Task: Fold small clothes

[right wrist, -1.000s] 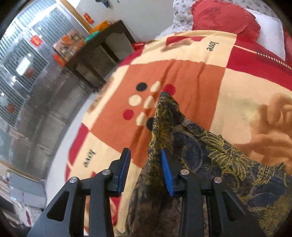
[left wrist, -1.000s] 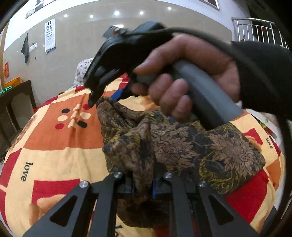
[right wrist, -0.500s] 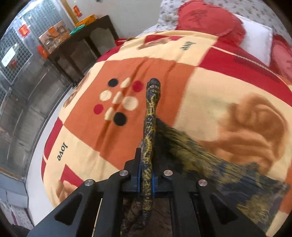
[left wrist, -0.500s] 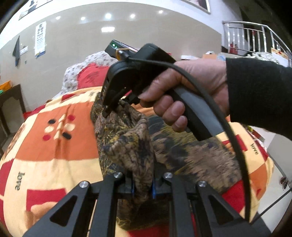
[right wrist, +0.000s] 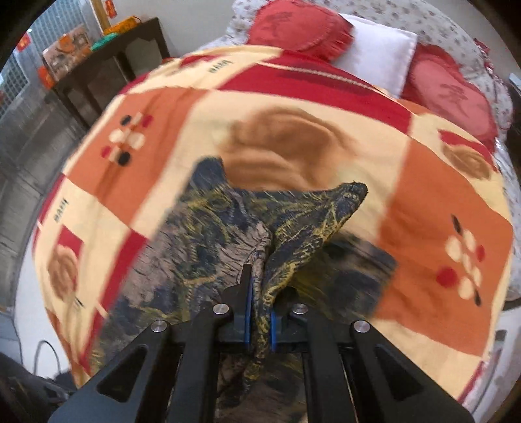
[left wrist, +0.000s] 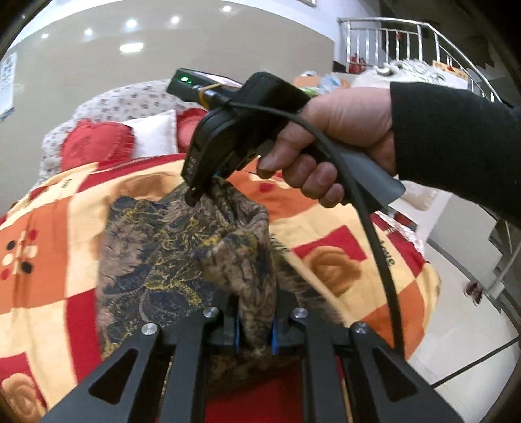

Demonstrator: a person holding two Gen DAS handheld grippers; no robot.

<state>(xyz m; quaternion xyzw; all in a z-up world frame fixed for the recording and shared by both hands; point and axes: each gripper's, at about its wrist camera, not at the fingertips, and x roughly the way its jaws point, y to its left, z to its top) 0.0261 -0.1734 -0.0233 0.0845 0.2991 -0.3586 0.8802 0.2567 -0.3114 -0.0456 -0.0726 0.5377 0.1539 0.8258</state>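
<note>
1. The left gripper [left wrist: 255,328] is clamped on a thick bunched fold of the dark floral-print garment [left wrist: 162,260]; the cloth fills the narrow gap between its blue pads and rises out of it as a crumpled ridge.

2. The right gripper [right wrist: 259,322] is pinched on another fold of the same garment [right wrist: 208,234], a thin vertical pleat squeezed between its blue pads. Its jaws have just been closing, with this cloth between them.

3. In the left wrist view the right gripper [left wrist: 195,195] shows from outside, held by a hand [left wrist: 329,140] in a black sleeve [left wrist: 456,143], its tips biting the garment's upper edge (the far side of the cloth from the left fingers).

4. Between the two grips the garment hangs lifted in a slack peak, while its lower part spreads on the patchwork blanket [right wrist: 423,182] of red, orange and cream squares.

5. From the right wrist, one corner of the cloth [right wrist: 353,192] sticks out as a point to the right above the fingers, and another flap lies flat to the left.

6. Red heart-shaped cushions [right wrist: 293,26] and a white pillow [right wrist: 381,52] lie at the head of the bed, well apart from the garment.
</note>
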